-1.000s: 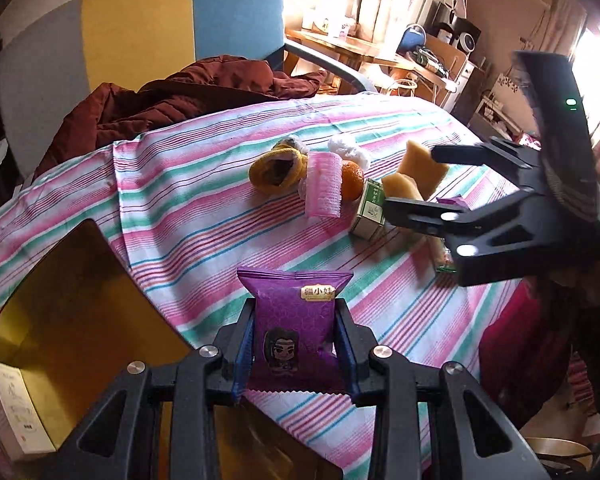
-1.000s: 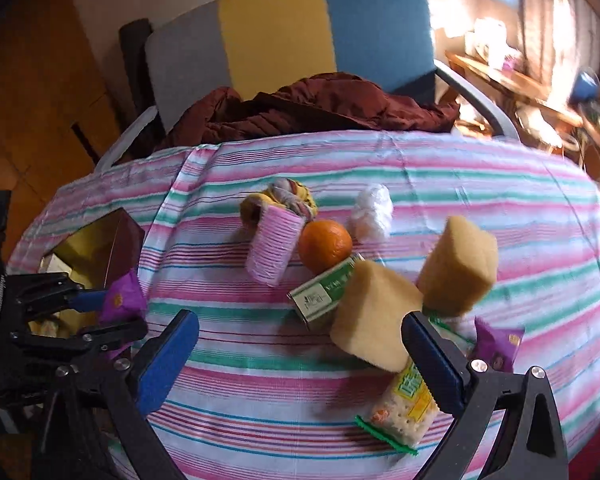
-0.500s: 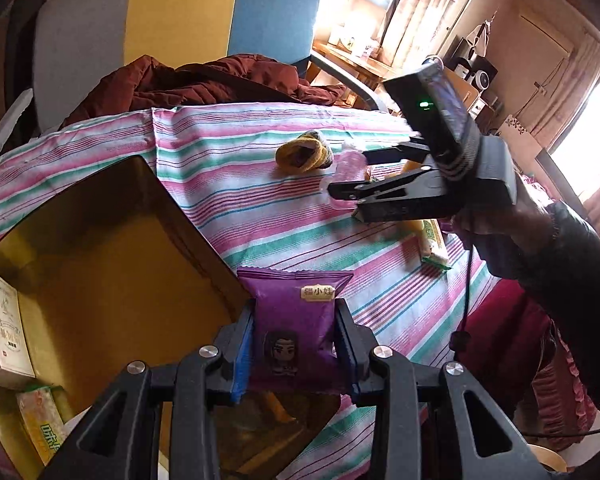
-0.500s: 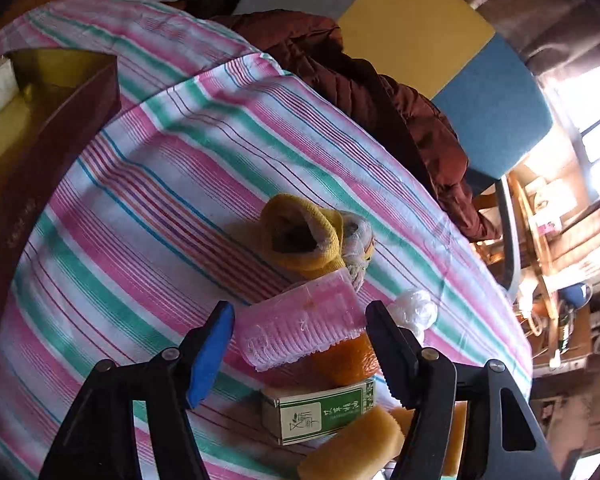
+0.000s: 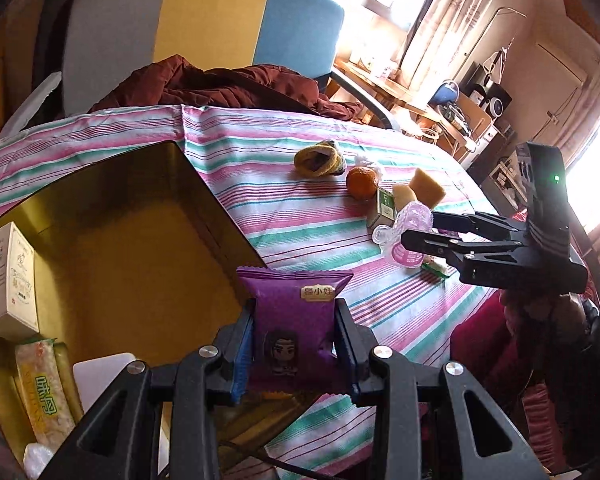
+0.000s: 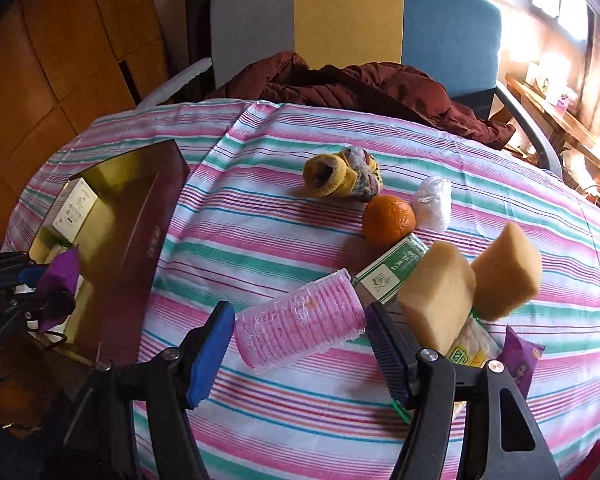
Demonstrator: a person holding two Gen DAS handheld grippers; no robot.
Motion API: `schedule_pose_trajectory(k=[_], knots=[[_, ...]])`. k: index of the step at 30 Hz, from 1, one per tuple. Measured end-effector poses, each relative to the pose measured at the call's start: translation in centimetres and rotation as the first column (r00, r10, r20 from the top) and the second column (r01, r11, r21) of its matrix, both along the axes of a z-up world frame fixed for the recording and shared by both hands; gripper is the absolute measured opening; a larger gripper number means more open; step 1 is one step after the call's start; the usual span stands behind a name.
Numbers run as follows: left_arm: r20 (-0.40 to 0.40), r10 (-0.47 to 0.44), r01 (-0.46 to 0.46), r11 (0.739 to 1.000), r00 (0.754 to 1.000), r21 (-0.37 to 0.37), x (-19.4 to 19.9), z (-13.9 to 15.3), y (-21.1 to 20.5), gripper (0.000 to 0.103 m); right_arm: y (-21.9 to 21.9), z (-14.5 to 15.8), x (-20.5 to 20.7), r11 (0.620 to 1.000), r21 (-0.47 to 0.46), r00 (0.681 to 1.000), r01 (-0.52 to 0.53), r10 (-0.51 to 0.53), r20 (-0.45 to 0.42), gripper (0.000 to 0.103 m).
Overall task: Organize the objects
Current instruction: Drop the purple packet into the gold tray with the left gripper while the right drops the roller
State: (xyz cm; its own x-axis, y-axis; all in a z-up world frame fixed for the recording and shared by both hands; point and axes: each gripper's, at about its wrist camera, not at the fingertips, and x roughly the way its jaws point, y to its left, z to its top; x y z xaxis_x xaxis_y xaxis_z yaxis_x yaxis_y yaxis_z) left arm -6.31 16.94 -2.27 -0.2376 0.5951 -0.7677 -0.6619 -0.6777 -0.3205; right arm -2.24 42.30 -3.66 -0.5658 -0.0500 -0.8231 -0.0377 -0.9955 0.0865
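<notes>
A round table under a striped cloth (image 6: 284, 216) fills both views, with a grey, yellow and blue chair (image 6: 348, 24) behind it and a dark red jacket (image 6: 360, 84) heaped on the seat. At the table's left edge sits an open box with a gold lining (image 5: 132, 248); inside it lie a white carton (image 5: 8, 276) and a yellow cracker pack (image 5: 46, 396).

The left gripper (image 5: 294, 352) is clamped on a purple snack packet (image 5: 294, 320), held upright over the box's near corner. The right gripper (image 6: 300, 336) has its 2 jaws pressed on the ends of a pink ribbed roller (image 6: 300, 326), held above the cloth.

Behind the roller lie 2 tan sponges (image 6: 440, 296), a green-and-white carton (image 6: 392, 274), an orange (image 6: 388, 218), a yellow sock bundle (image 6: 340, 178) and a white plastic wad (image 6: 434, 200). A 2nd purple packet (image 6: 520, 364) lies by the right jaw.
</notes>
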Motion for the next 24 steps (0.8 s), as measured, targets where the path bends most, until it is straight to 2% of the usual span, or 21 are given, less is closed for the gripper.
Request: schedule_pose_trajectory(k=[6,11,19,24], knots=[[-0.024,0.115,-0.115,0.993,0.993,0.018,0.5,0.9,-4.8,0.036,-3.2,1.8,1.6,0.997,-0.069,0.997,-0.035,0.030,-0.074,0.068],[-0.032,0.235,-0.234,0.972,0.971,0.024,0.2,0.9,-10.0,0.036,-6.4,3.3,1.9,0.992,-0.093,0.989,-0.088,0.076,-0.128,0.068],[-0.004,0.389,-0.388,0.920,0.921,0.049,-0.7,0.0,-16.7,0.036,-12.5,3.5,-0.6,0.973,-0.092,0.972,-0.213,0.201,-0.121,0.068],[0.005,0.405,-0.405,0.914,0.914,0.035,-1.2,-0.9,-17.4,0.036,-15.9,3.1,-4.1,0.966,-0.050,0.964,-0.255,0.250,-0.084,0.068]])
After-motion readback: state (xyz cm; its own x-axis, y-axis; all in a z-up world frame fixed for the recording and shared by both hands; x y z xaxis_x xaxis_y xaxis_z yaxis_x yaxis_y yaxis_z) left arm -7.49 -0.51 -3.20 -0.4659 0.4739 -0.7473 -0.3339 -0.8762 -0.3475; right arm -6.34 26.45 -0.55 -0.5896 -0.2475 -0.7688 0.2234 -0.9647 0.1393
